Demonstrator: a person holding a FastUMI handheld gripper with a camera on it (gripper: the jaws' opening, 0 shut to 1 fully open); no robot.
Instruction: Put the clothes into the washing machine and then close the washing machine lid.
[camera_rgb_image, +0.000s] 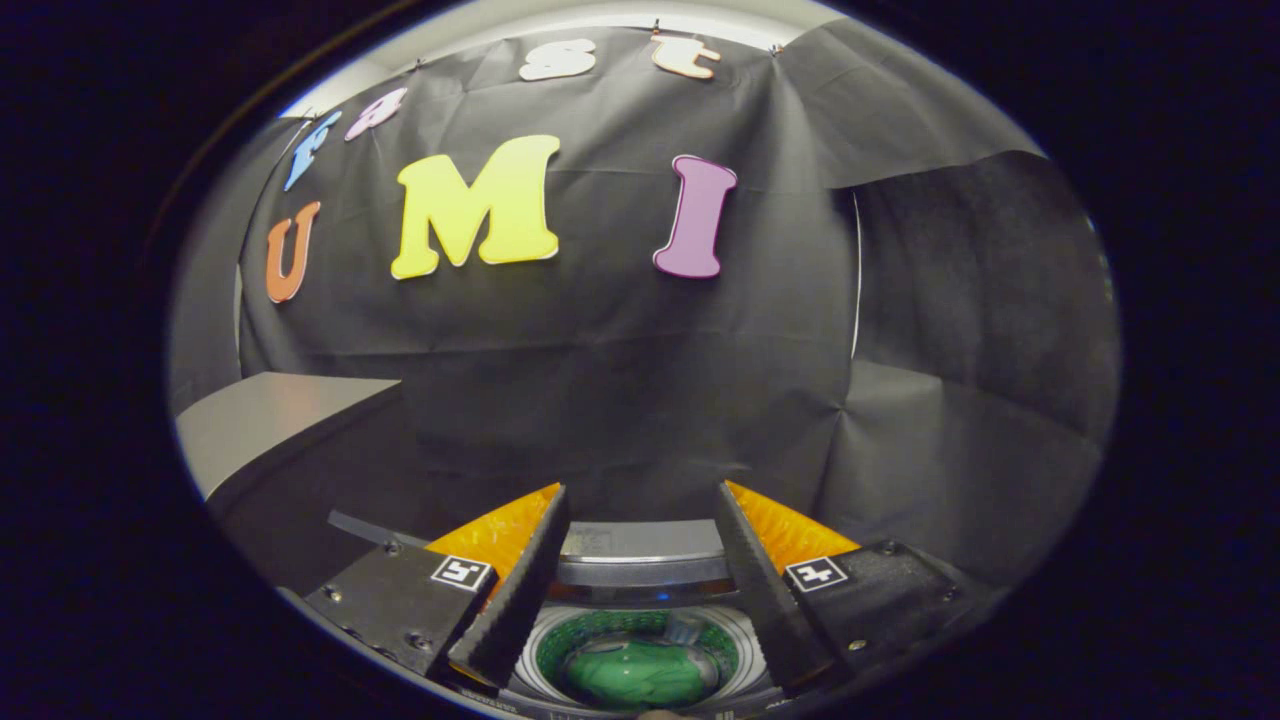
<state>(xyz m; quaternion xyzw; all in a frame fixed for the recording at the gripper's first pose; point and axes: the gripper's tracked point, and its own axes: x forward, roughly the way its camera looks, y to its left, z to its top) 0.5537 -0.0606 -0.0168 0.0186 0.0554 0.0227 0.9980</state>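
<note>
At the bottom centre, green clothes (638, 672) lie bunched in the round, perforated washing machine (640, 575) drum; the gripper (640, 505) fingers stand apart, empty

Two square black-and-white fiducial markers are sitting on the tool (640, 505), one on each finger mount: left marker (461, 573), right marker (817, 574). Their block patterns are loosely resembling digits but aren't reading as real text. A small label (592, 541) on the washing machine (640, 560) rim, between the spread fingers, is showing too blurred to read.
</note>
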